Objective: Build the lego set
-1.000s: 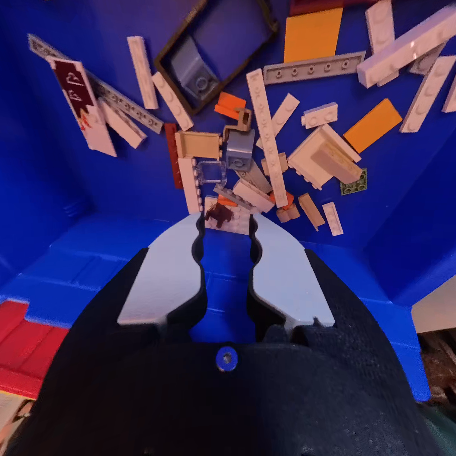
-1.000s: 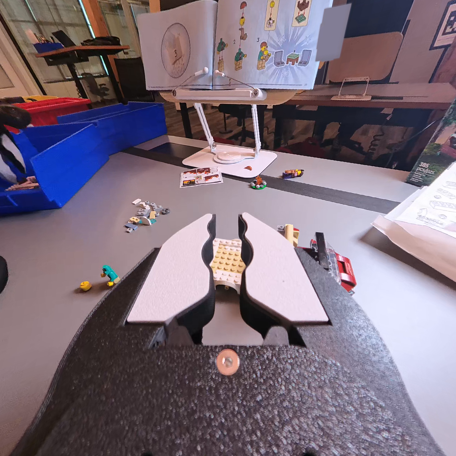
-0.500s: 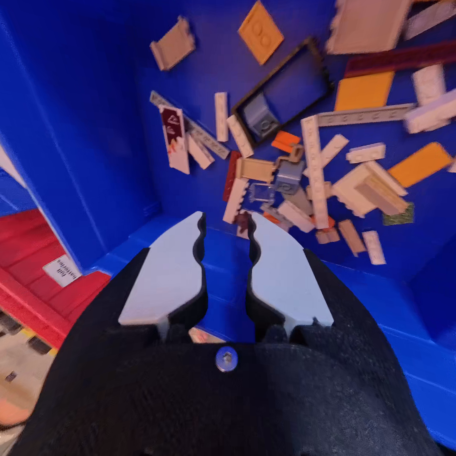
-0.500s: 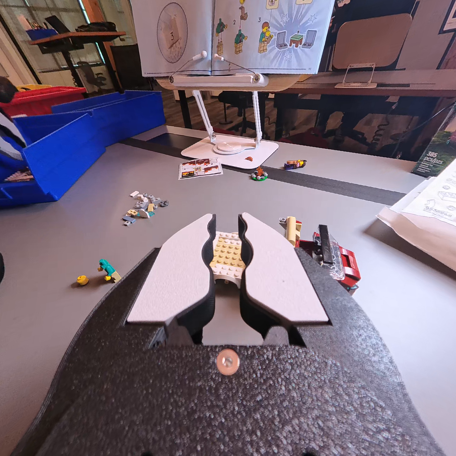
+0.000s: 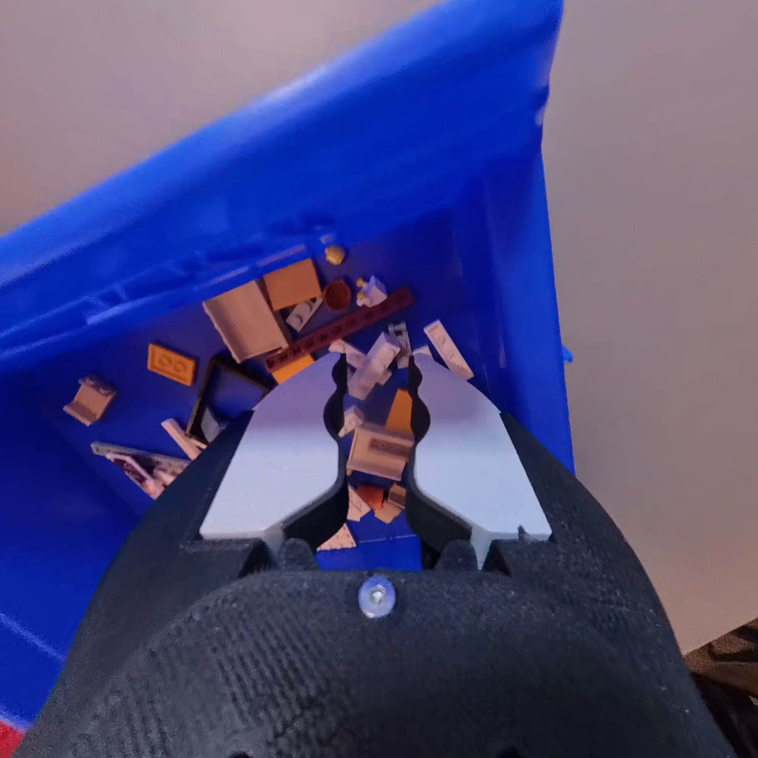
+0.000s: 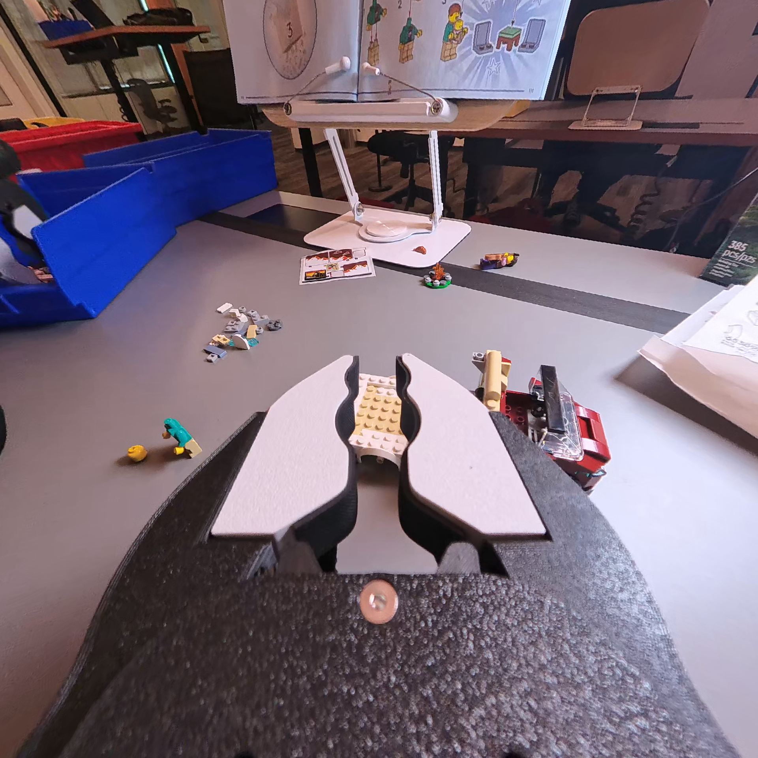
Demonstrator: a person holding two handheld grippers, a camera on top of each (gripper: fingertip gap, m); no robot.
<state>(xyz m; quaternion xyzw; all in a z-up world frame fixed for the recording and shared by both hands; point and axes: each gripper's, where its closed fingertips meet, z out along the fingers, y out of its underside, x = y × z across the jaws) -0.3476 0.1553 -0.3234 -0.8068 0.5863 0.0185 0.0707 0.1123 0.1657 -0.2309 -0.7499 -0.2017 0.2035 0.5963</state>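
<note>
Right wrist view showed a grey table (image 6: 410,328) with the right gripper (image 6: 377,361) clamping a tan-and-white plate assembly (image 6: 379,414). Beside the blue bin (image 5: 369,184), the left gripper (image 5: 375,361) gaped empty, its body hiding many bricks.

Grey matte tabletop (image 6: 410,328) with lego clutter.
Blue plastic bins (image 6: 123,229), white book stand (image 6: 389,234), sticker sheet (image 6: 336,266), small grey loose pieces (image 6: 242,332), dark-red partial build (image 6: 549,414).

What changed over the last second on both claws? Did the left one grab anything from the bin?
The left claw swung across the blue bin toward its far corner, so other loose bricks now lie ahead; it is open and holds nothing. The right claw tipped slightly downward over the table, staying clamped on the tan and white plate assembly.
</note>
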